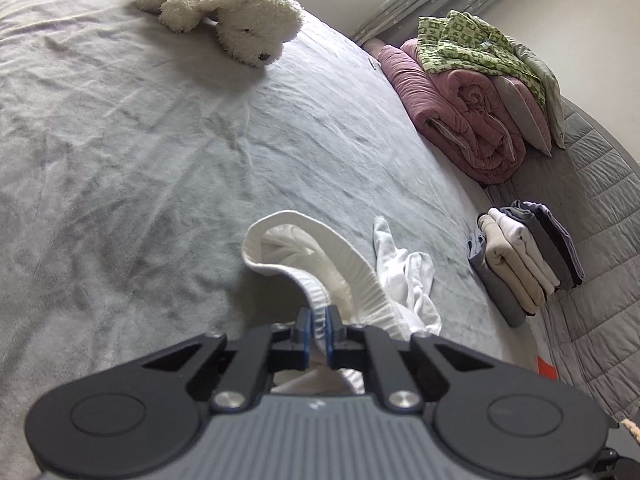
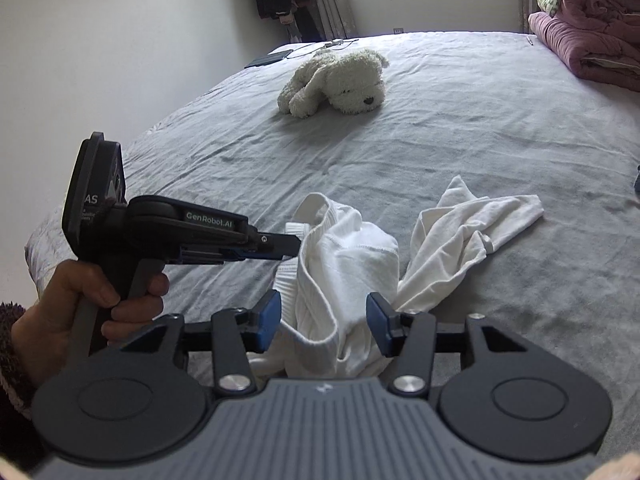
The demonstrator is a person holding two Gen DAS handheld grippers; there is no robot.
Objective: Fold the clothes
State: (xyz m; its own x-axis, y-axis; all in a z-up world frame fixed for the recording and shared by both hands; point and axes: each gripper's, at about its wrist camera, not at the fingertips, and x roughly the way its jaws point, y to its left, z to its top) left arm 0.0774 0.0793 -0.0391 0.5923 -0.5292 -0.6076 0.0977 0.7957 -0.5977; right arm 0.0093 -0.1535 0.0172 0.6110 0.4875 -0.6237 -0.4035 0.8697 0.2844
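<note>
The left gripper (image 1: 318, 326), a black tool with blue pads, was pinched tight on the ribbed edge of a white, soft, crumpled piece of clothing (image 1: 320, 264). In the right wrist view that same left gripper (image 2: 294, 247) came in from the side, held by the person's left hand (image 2: 96, 312), and its tip touched the ribbed band of the white clothing (image 2: 348, 276). The right gripper (image 2: 324, 320) had its two blue fingers (image 2: 269, 316) spread wide apart, one on each side of a bunched part of the cloth, and they were not squeezing it. The white clothing lay in a loose heap on the grey, wrinkly bed sheet (image 2: 460, 128), with one thin part flopped out to the right. Farther up the bed lay a fluffy cream toy dog (image 2: 340, 82) on its tummy. At the right side of the bed stood a small stack of folded clothes (image 1: 524, 260) in cream, grey and dark colours. Behind that sat a rolled pink quilt (image 1: 460, 112) with a green patterned cloth (image 1: 476, 44) on top.
</note>
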